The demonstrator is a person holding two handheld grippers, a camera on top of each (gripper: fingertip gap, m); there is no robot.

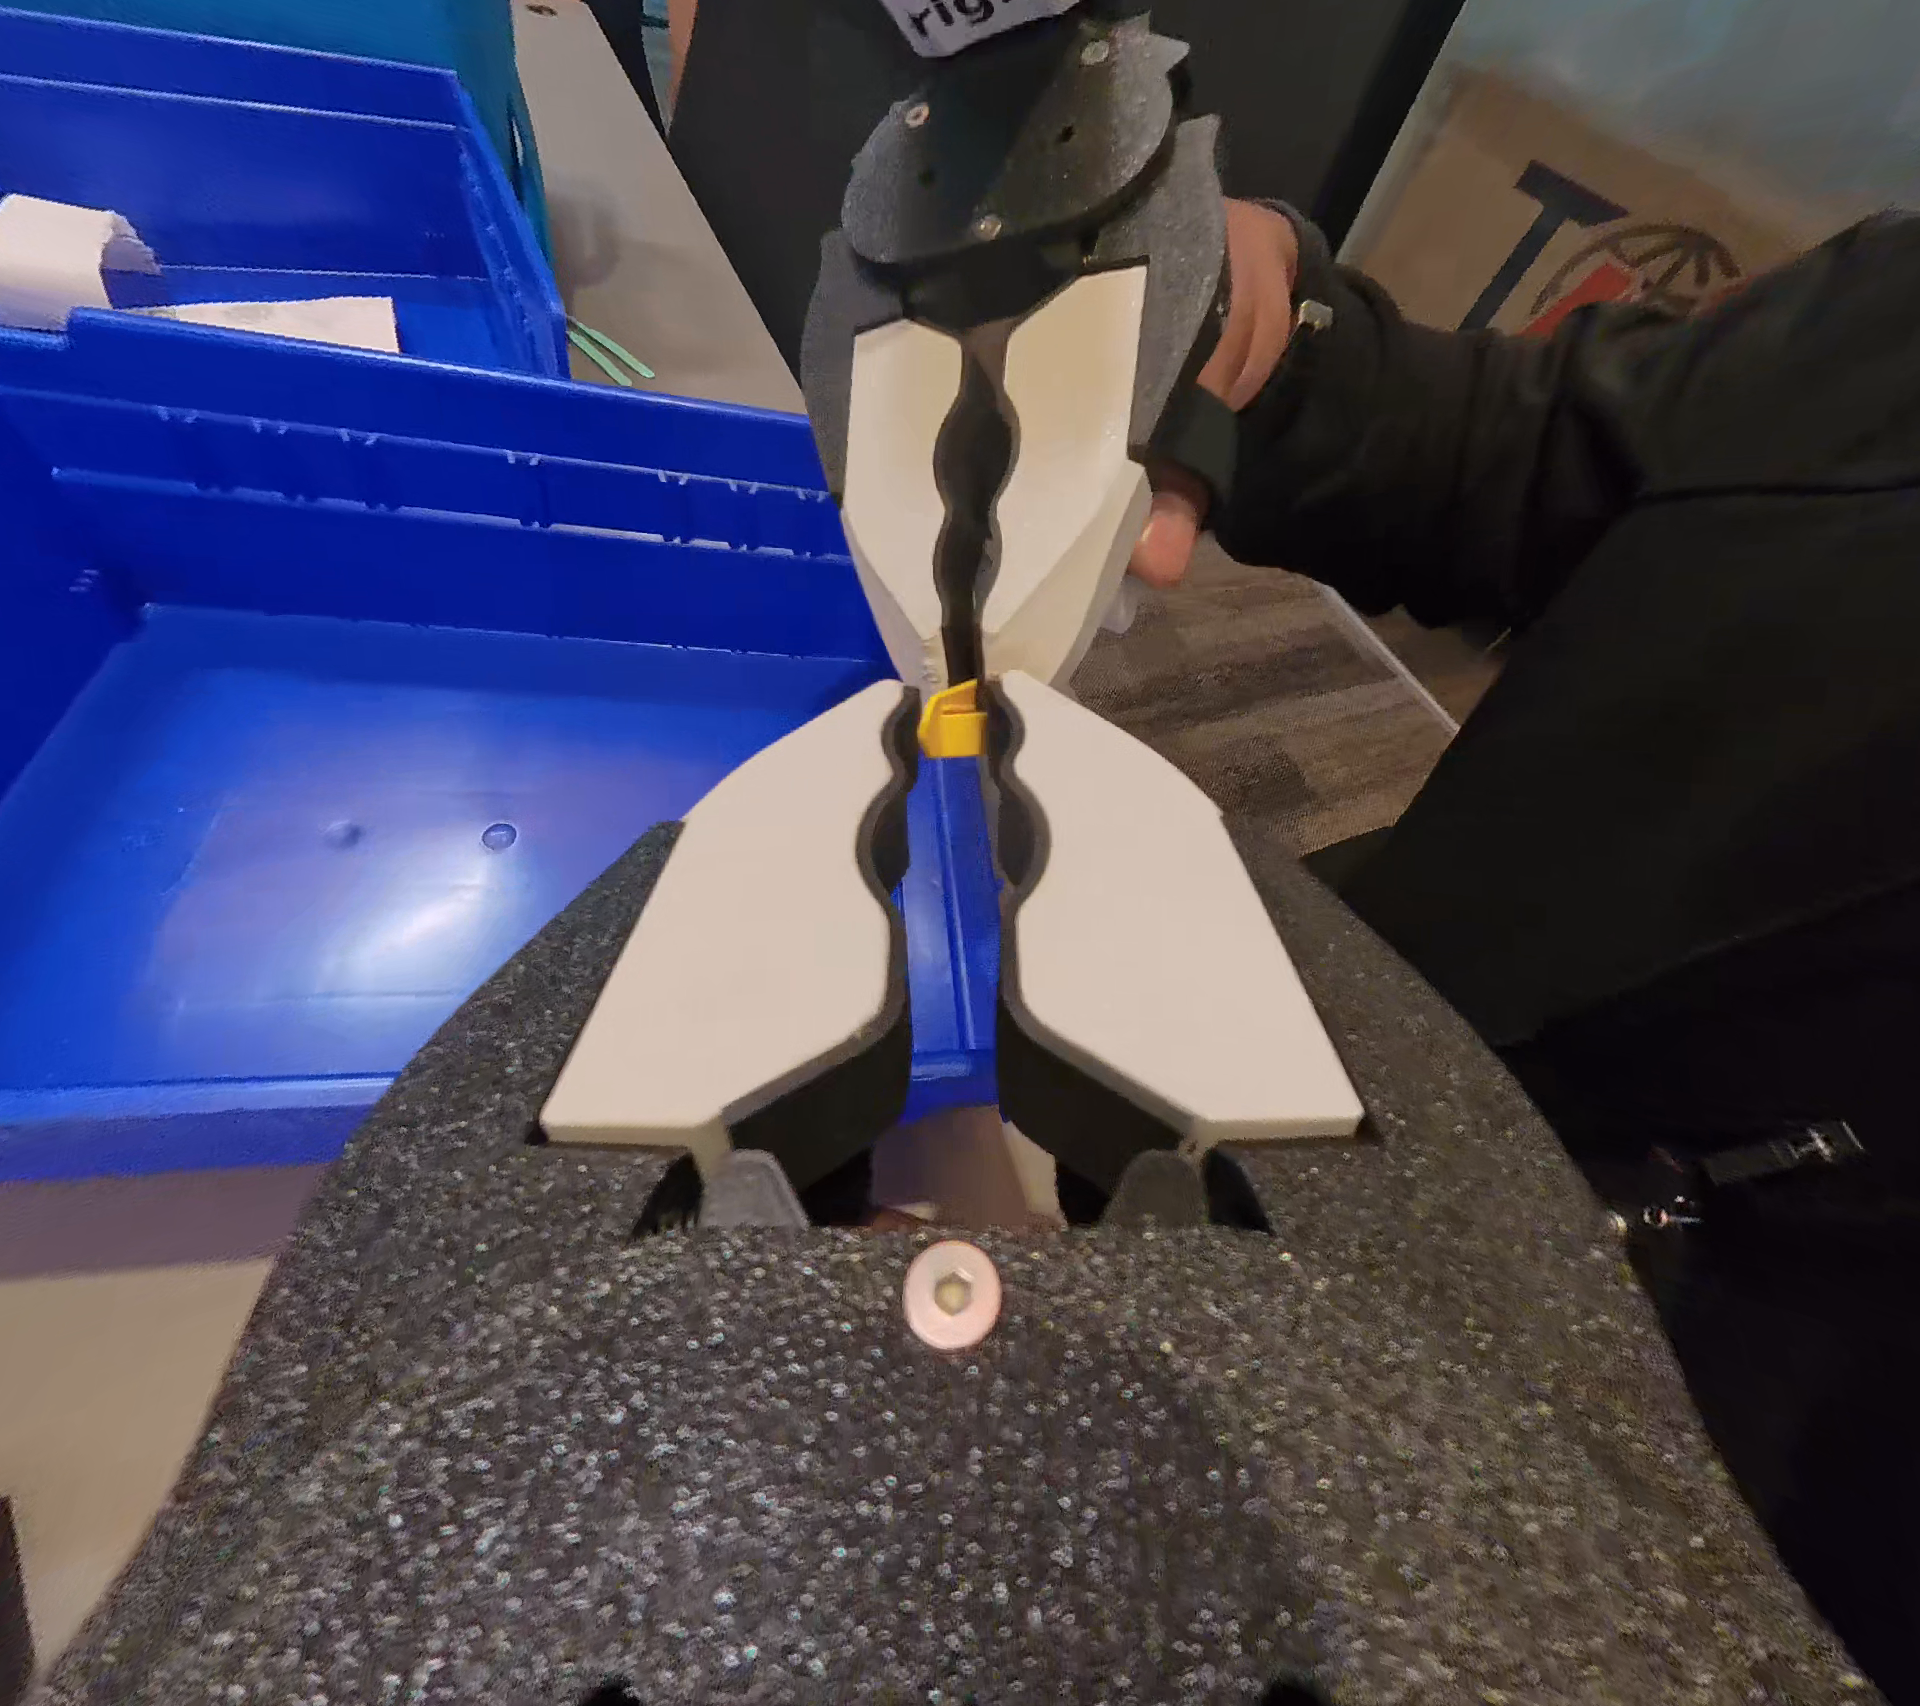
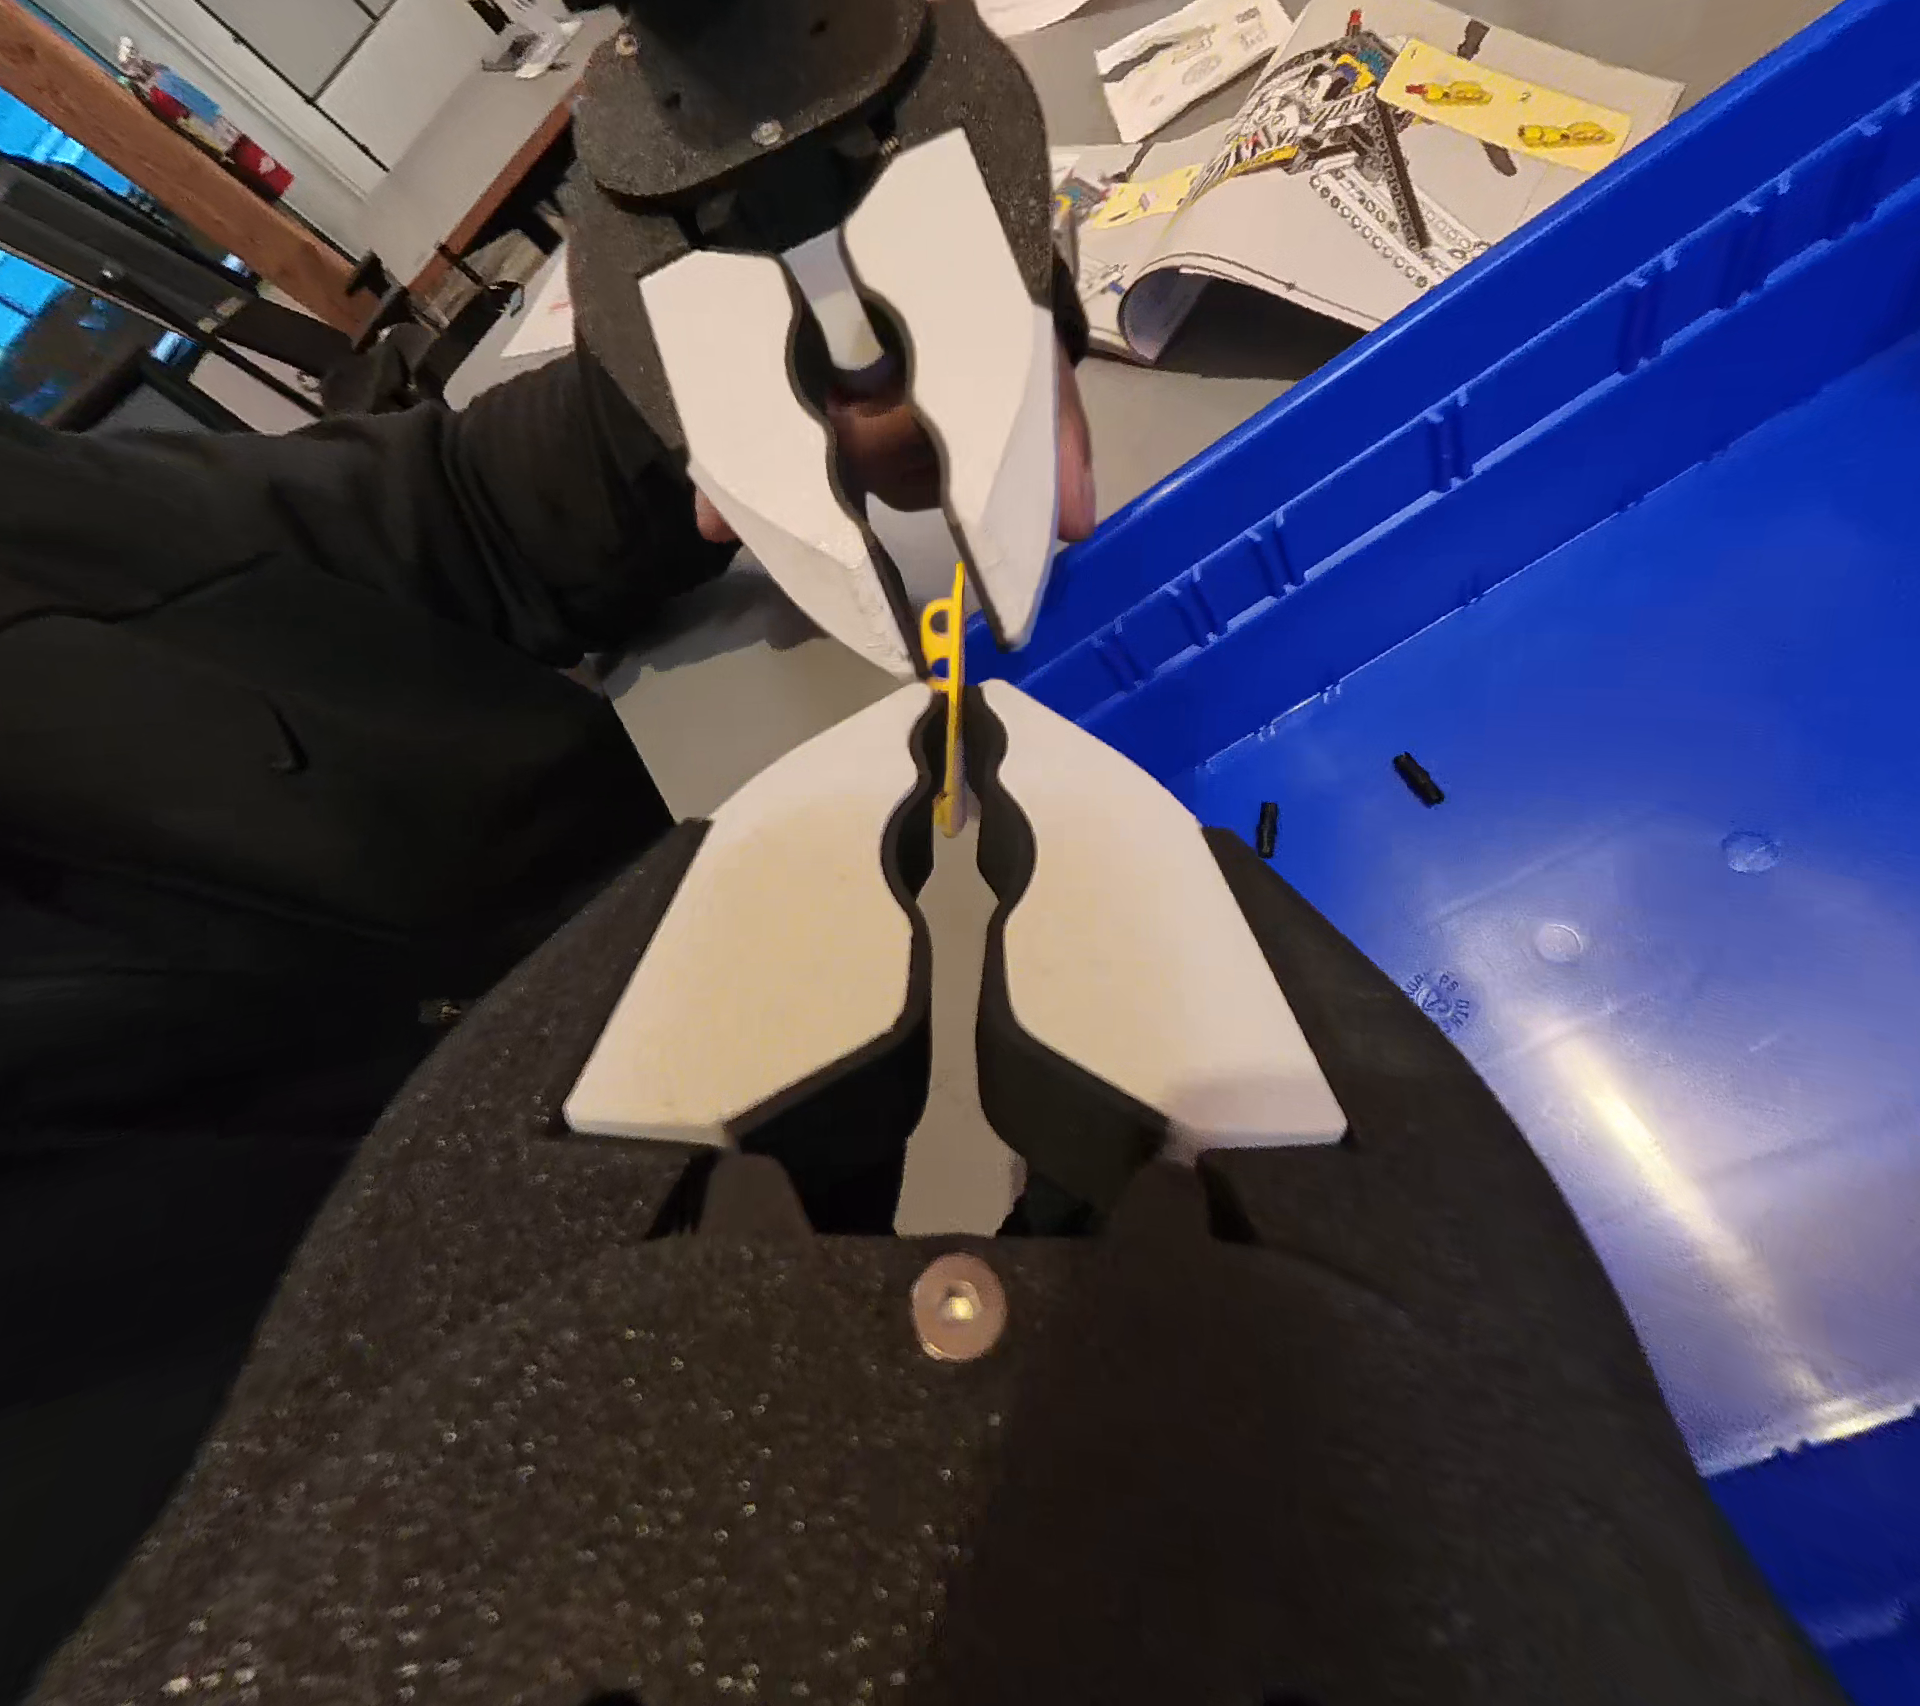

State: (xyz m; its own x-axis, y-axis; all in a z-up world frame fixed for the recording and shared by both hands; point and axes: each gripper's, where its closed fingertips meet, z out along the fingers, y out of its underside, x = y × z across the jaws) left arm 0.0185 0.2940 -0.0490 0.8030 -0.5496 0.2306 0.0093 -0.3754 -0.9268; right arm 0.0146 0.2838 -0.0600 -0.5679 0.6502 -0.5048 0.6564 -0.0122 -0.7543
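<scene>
Left wrist view: the left gripper [image 1: 951,726] has its white fingers [image 1: 774,908] parted only a little, and a small yellow piece [image 1: 951,718] sits right at the tips. The gaps beside it are in shadow, so whether the pads press it cannot be told here. Behind the gap shows the blue wall of a bin [image 1: 416,846], which lies to the left of the jaws. Just beyond the tips, tip to tip, comes the right gripper [image 1: 961,669], nearly shut on the far end of the piece — a gloved hand [image 1: 1226,368] grips it from the right.

Right wrist view: the right gripper [image 2: 951,700] is almost closed on the thin yellow piece [image 2: 948,711], which stands edge-on and pokes out past the tips. The left gripper [image 2: 951,628] faces it from beyond, its fingers slightly apart around the piece's far end, one finger touching and the other clear of it. The bin [image 2: 1558,669] lies right of the jaws, with two small black pins [image 2: 1418,778] on its floor. Booklets [image 2: 1340,129] lie farther off.
</scene>
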